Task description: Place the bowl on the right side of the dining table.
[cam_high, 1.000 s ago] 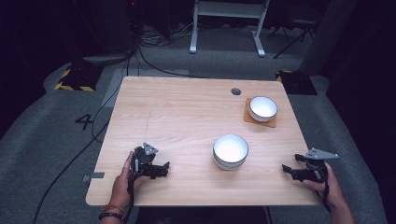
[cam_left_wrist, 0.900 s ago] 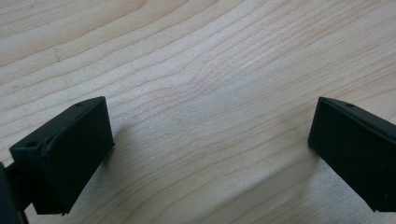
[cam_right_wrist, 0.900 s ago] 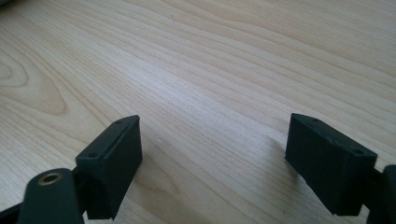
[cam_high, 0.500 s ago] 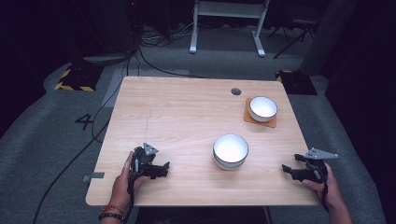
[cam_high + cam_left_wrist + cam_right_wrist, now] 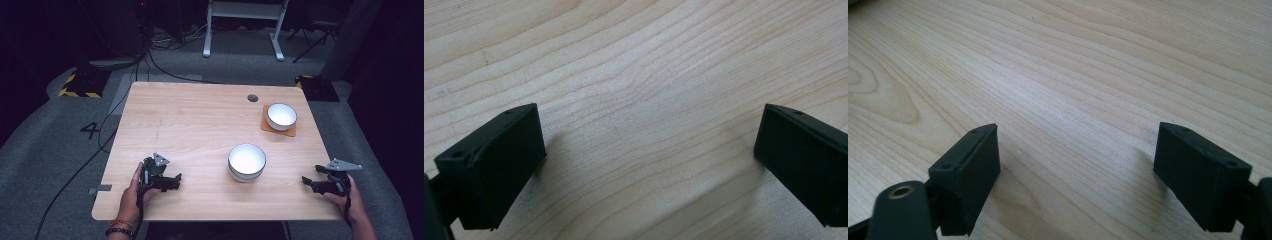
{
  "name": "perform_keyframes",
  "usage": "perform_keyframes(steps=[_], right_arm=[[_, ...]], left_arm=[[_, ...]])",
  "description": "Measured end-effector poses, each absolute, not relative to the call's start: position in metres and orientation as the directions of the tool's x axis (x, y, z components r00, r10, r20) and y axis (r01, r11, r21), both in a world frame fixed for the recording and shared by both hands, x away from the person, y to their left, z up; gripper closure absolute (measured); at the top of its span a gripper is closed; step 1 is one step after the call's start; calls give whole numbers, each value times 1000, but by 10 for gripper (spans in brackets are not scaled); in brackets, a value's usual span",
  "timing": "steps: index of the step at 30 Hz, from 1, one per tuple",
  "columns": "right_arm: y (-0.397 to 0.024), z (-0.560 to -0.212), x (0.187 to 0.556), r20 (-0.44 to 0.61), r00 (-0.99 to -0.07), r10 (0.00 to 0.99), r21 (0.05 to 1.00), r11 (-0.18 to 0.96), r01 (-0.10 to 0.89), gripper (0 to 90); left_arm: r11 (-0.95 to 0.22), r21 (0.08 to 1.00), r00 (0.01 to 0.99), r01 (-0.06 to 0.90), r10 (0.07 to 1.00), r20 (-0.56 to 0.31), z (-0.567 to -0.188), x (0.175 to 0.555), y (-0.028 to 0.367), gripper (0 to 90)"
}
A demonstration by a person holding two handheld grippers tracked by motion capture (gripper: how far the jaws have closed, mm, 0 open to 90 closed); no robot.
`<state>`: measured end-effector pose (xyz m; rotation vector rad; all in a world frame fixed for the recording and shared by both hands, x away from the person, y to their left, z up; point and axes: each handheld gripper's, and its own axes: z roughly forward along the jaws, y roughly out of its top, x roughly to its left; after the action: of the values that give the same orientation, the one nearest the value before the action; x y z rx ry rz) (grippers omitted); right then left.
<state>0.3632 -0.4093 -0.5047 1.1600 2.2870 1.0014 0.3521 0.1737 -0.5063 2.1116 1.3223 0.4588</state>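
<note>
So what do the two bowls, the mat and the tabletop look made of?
Both bowls: likely glazed ceramic, glossy white with a dark rim line. Mat: flat orange-brown square under the far bowl, perhaps cork or leather; too small to tell. Tabletop: pale wood or wood-look laminate, matte, with clear grain.

Tabletop (image 5: 200, 120): pale wood grain, smooth, matt. Bowls (image 5: 246, 161): glossy white, ceramic-looking. Mat (image 5: 267, 127): matt orange-brown. Floor (image 5: 60, 140): grey carpet.

A recording lab or studio: the pale wooden table (image 5: 200, 120) stands on grey carpet, with black cables (image 5: 150, 55) and yellow-black hazard-striped blocks (image 5: 79, 86) behind it in darkness.
</note>
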Motion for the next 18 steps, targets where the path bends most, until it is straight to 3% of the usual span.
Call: perform_keyframes(steps=[18], right_arm=[[-409,-505,363,-19,-584,811,742,403,536,188]], left_arm=[[-325,648,444,689,895,-23,-506,352,174,0]])
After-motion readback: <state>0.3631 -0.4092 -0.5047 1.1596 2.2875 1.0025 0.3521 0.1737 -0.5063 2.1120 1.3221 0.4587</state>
